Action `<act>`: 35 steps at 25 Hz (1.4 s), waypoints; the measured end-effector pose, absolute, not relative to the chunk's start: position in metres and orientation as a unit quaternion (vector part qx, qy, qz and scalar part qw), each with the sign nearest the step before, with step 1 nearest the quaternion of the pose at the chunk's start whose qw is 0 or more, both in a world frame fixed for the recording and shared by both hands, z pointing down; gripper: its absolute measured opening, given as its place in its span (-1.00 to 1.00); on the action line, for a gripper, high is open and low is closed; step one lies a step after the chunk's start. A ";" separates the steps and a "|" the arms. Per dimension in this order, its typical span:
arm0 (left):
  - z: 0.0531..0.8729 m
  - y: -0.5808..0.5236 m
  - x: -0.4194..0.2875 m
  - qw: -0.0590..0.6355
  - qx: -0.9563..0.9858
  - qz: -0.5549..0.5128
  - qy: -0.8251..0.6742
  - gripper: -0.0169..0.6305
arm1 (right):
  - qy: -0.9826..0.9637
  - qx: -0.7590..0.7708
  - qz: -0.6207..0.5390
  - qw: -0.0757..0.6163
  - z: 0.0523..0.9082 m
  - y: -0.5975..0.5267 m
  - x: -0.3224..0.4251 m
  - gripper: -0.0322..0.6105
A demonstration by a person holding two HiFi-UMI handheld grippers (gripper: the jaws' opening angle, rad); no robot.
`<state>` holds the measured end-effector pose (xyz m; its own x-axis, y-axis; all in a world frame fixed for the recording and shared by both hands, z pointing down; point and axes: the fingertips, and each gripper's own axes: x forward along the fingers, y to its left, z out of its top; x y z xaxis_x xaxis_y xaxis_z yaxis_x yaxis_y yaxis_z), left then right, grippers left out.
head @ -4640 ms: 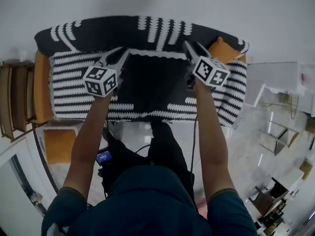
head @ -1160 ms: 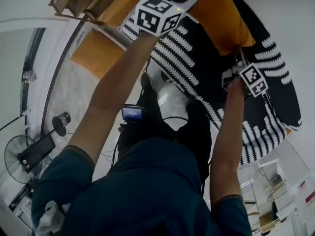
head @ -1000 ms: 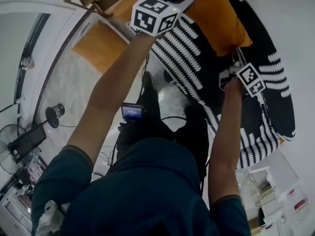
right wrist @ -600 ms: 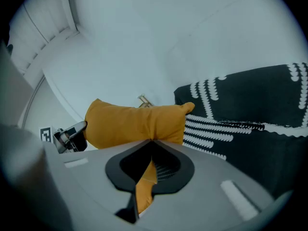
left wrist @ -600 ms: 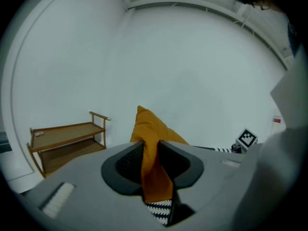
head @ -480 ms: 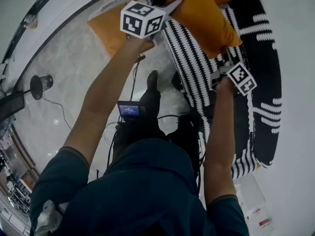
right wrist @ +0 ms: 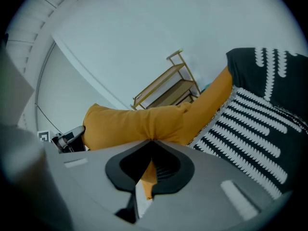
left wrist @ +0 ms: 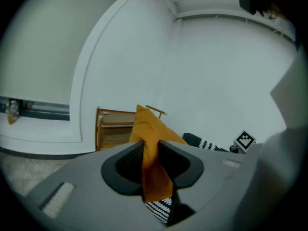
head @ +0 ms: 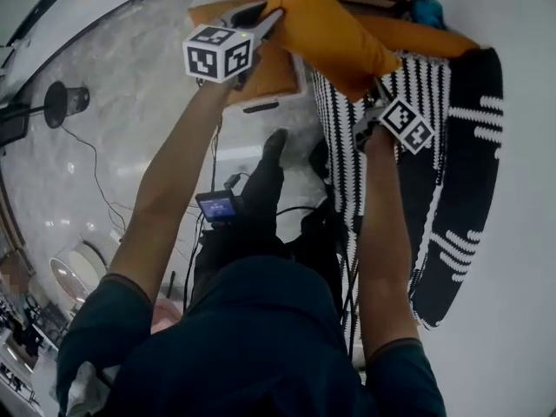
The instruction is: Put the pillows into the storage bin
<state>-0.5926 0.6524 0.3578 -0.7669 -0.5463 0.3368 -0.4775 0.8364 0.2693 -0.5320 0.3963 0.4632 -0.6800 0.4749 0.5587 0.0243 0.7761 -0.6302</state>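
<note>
Carry step, pillow airborne between pick and drop. Floor [head: 113,129] is pale marble with cables and a stand on it; no bin that I can pick out in any view. Striped black-and-white throw [head: 417,76] covers the couch at right, under the right arm. Wooden shelf [left wrist: 113,126] against the wall, beyond the pillow. Flat orange pad [head: 269,72] on the floor below the load; can't tell if it's a cushion or part of the bin. Orange pillow [head: 330,33] hangs clear of the throw, stretched between both tools, held up in front of the person. Left gripper [head: 269,20] is clamped on one corner, a thick fold of fabric wedged between the pads. Right gripper [head: 378,89] is pinched tight on the opposite edge, only a thin strip of cover between the jaws. Both grips look solid, though the right is on little cloth, so I'd guess it slips first. Next: find the bin, bring the pillow over its opening, lower until it sits inside, then release both sides together.
</note>
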 end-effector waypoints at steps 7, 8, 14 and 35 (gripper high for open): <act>0.450 0.762 -0.568 0.246 0.161 -0.141 -0.945 -0.64 | -0.832 -0.212 0.245 0.450 0.545 0.492 -0.567 -0.86; 0.462 0.774 -0.565 0.251 0.149 -0.148 -0.945 -0.64 | -0.828 -0.218 0.236 0.460 0.556 0.504 -0.572 -0.86; 0.533 0.819 -0.544 0.282 0.087 -0.184 -0.938 -0.64 | -0.798 -0.253 0.186 0.513 0.626 0.551 -0.586 -0.86; 0.755 0.878 -0.511 0.413 -0.001 -0.289 -0.864 -0.61 | -0.724 -0.266 0.012 0.636 0.802 0.619 -0.622 -0.85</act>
<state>-0.5111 0.8782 0.7548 -0.6587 -0.2364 0.7143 0.2416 0.8327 0.4983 -0.6218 0.6188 0.8016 -0.0497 0.4007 0.9148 0.3689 0.8586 -0.3560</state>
